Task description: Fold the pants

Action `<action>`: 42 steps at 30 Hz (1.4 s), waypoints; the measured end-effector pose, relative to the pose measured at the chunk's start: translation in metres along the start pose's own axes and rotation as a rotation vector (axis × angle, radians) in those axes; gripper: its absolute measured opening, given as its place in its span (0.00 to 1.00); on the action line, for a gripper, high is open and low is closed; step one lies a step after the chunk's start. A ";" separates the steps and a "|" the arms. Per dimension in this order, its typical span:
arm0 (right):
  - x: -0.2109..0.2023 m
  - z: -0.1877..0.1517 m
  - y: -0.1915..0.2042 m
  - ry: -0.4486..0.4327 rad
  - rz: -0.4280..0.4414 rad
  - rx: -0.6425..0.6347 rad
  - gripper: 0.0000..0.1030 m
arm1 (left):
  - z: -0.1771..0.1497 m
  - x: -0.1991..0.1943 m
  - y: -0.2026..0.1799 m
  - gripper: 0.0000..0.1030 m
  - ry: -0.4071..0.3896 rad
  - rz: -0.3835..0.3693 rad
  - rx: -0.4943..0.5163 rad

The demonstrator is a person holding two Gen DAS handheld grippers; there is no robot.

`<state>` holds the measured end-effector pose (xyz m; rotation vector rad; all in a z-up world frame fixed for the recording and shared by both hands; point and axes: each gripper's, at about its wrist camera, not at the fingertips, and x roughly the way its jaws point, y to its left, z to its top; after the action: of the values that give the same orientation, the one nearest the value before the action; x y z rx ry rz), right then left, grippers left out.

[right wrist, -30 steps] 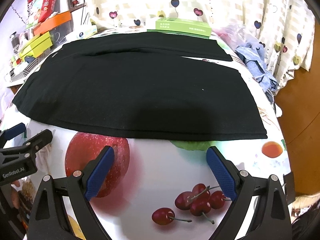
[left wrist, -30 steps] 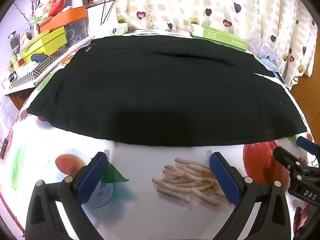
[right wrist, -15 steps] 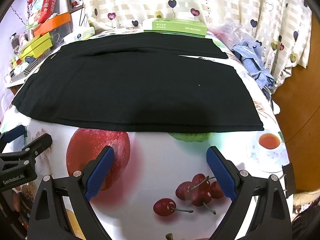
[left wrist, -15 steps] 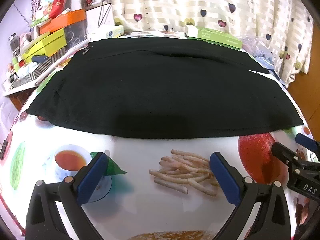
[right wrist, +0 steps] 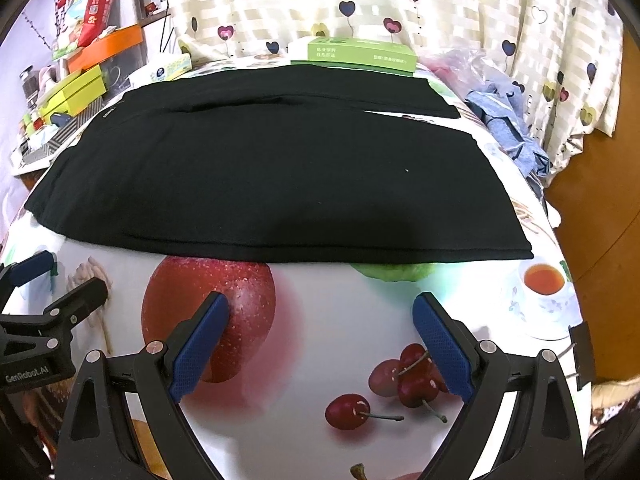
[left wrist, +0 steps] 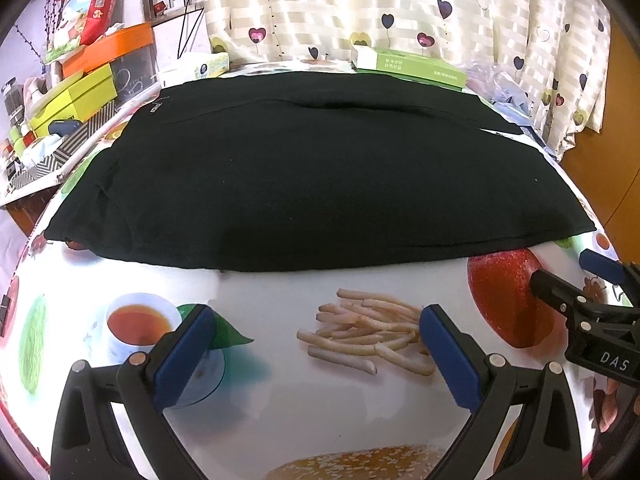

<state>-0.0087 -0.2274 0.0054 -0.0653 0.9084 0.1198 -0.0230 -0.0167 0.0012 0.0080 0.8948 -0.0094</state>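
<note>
Black pants (left wrist: 304, 184) lie spread flat across the far half of the counter (left wrist: 280, 400), over a fruit-and-food printed cloth, legs running toward the right; the two legs part at the right end, as the right wrist view shows. The left gripper (left wrist: 316, 344) and right gripper (right wrist: 320, 340) both hover short of the near hem, side by side, fingers (right wrist: 200, 344) spread wide and holding nothing. The step in hand appears to be the first approach to the near edge. To do it well, each gripper should probably slide low along the cloth, take the near leg's edge at well-separated points, lift evenly, and lay it over the far leg so that the seams align. Pinching the printed cloth along with the fabric is the main risk. The fabric is uniformly dark, so seams, pockets and layer count are hard to make out; the waistband at the left is only faintly legible. A green box (right wrist: 360, 54) just beyond the pants and bluish fabric (right wrist: 508, 128) at the right crowd the far edge.
</note>
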 end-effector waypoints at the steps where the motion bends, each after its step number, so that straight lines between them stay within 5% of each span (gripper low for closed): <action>1: 0.000 0.000 0.000 0.001 -0.001 0.001 0.91 | -0.001 0.000 0.000 1.00 0.001 -0.001 -0.001; 9: 0.000 0.005 0.000 0.032 0.025 -0.009 0.90 | 0.004 0.002 0.001 1.00 0.027 -0.034 0.039; 14: -0.013 0.023 -0.010 -0.020 0.146 0.048 0.90 | 0.019 -0.002 0.016 0.81 0.082 -0.132 0.113; 22: -0.024 0.101 -0.029 -0.224 0.208 0.013 0.90 | 0.095 -0.032 0.064 0.81 -0.131 -0.038 0.173; 27: 0.007 0.154 -0.025 -0.185 0.199 -0.115 0.90 | 0.153 0.002 0.099 0.81 -0.127 -0.060 0.174; 32: 0.032 0.195 -0.041 -0.191 0.236 -0.090 0.90 | 0.196 0.044 0.116 0.81 -0.129 -0.089 0.193; 34: 0.042 0.210 -0.040 -0.196 0.210 -0.120 0.90 | 0.210 0.057 0.125 0.81 -0.121 -0.139 0.164; 38: 0.068 0.234 -0.035 -0.176 0.210 -0.181 0.90 | 0.238 0.083 0.129 0.81 -0.102 -0.091 0.177; 42: 0.094 0.249 -0.031 -0.154 0.225 -0.194 0.90 | 0.254 0.109 0.127 0.81 -0.079 -0.124 0.207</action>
<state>0.2478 -0.2245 0.0839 -0.1322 0.7463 0.4167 0.2448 0.1072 0.0760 0.1440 0.8115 -0.2164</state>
